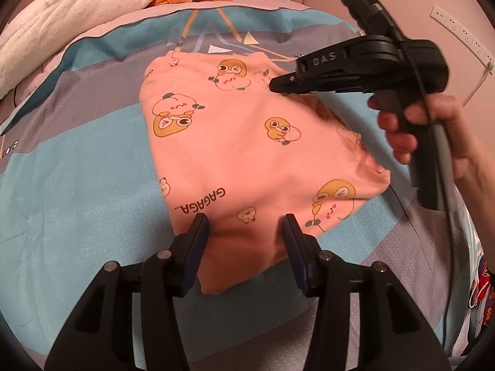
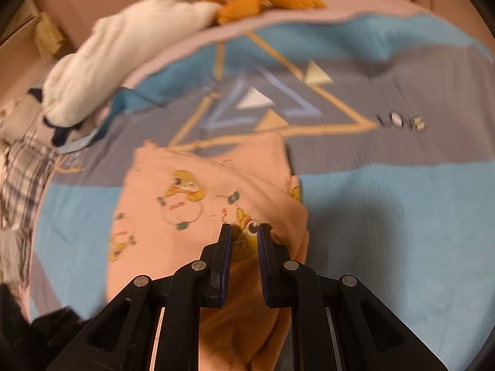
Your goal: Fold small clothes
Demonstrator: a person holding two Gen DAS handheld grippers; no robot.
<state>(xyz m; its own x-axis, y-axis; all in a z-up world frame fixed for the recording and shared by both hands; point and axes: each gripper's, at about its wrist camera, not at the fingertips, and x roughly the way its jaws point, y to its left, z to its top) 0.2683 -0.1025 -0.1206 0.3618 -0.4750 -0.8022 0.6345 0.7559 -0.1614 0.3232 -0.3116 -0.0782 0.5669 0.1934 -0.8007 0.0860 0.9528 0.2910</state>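
Pink cotton printed with cartoon ducks, the small garment (image 1: 247,154) lies flat mid-bedspread (image 1: 77,185), long axis running from the near edge toward the pillows. Its near hem sits between the open jaws of the left gripper (image 1: 246,225), the nearer tool. Farther on, the right gripper (image 1: 275,85) hovers over the far corner, jaws narrowly parted, holding nothing.
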